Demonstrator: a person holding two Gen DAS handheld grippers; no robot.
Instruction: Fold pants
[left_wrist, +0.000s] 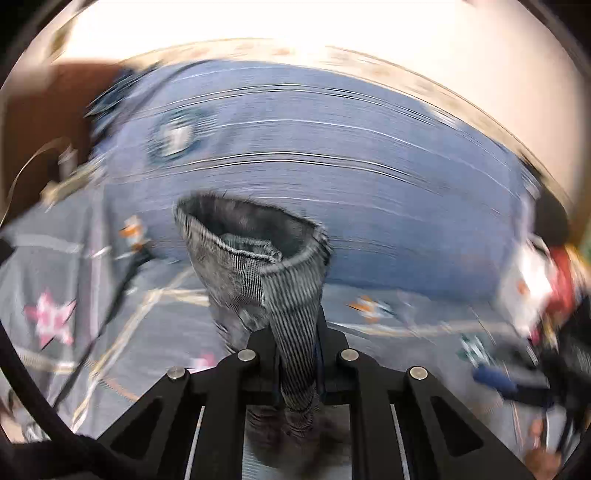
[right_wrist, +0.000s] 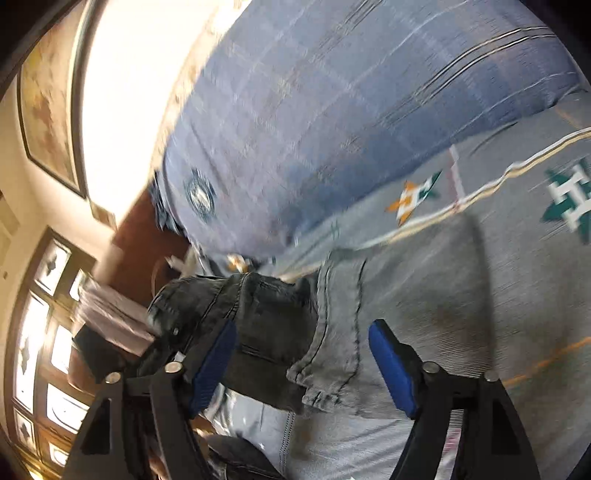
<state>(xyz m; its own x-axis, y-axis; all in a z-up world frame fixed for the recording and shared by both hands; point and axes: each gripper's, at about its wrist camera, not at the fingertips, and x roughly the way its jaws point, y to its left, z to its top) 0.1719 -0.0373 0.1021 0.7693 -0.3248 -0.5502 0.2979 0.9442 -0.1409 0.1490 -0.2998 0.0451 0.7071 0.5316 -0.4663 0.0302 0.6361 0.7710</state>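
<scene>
Pants on bedsheet, pillow behind; pant hem in left claw.

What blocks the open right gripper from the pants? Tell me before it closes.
Nothing visible does. The right gripper is open with the grey pants lying directly between and beyond its blue fingers, on the patterned bedspread. The left gripper is already shut on a pant leg.

The left tool is clamped on a grey ribbed pants cuff, its opening lifted above the patterned bed, before a blurred blue pillow.
</scene>
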